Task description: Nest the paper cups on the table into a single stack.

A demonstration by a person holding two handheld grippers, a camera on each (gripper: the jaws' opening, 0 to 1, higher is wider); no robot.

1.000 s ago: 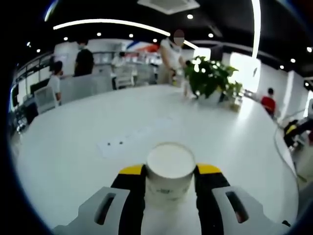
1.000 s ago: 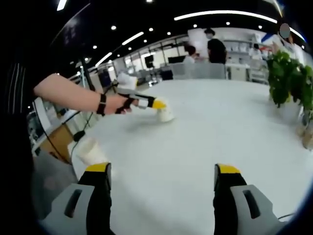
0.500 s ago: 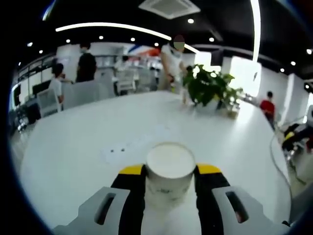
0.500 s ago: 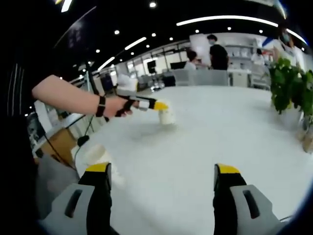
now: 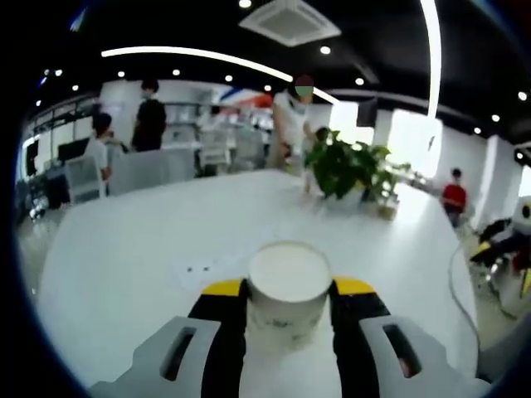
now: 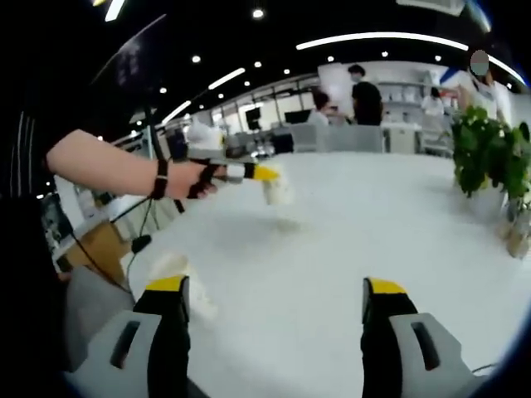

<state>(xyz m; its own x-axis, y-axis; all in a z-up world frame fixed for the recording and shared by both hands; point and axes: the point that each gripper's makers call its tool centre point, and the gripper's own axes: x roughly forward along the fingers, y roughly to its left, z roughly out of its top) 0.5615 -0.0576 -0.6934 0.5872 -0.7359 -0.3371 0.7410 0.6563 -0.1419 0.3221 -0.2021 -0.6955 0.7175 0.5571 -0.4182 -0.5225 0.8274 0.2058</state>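
**A:** How are the jaws set, and what is held between them?

**B:** In the left gripper view, the left gripper [image 5: 288,290] is closed on a small white paper cup [image 5: 289,286], its yellow-tipped jaws pressed to opposite sides of the wall just under the rim. The cup is carried upright and clear of the round white table [image 5: 133,249]; its mouth is seen as a pale disc, and faint print is made out low on the wall. The right gripper [image 6: 274,303] is held wide apart, with nothing between its jaws.

**A:** How should such a cup be expected to handle?

**B:** It is judged to be very light and thin-walled, easily dented or ovalised if squeezed hard. A light pinch across the upper wall, where stiffness is lent by the rolled rim, is judged best. The surface is probably slightly slick, so tilting should be kept small.

**A:** And further out?

**B:** In the right gripper view, a second white paper cup [image 6: 176,269] is seen near the table's edge, just beyond the right gripper's left jaw; whether it stands or lies tipped cannot be told. The held cup is seen there too, lifted above the tabletop. A green potted plant [image 5: 348,166] stands at the far side.
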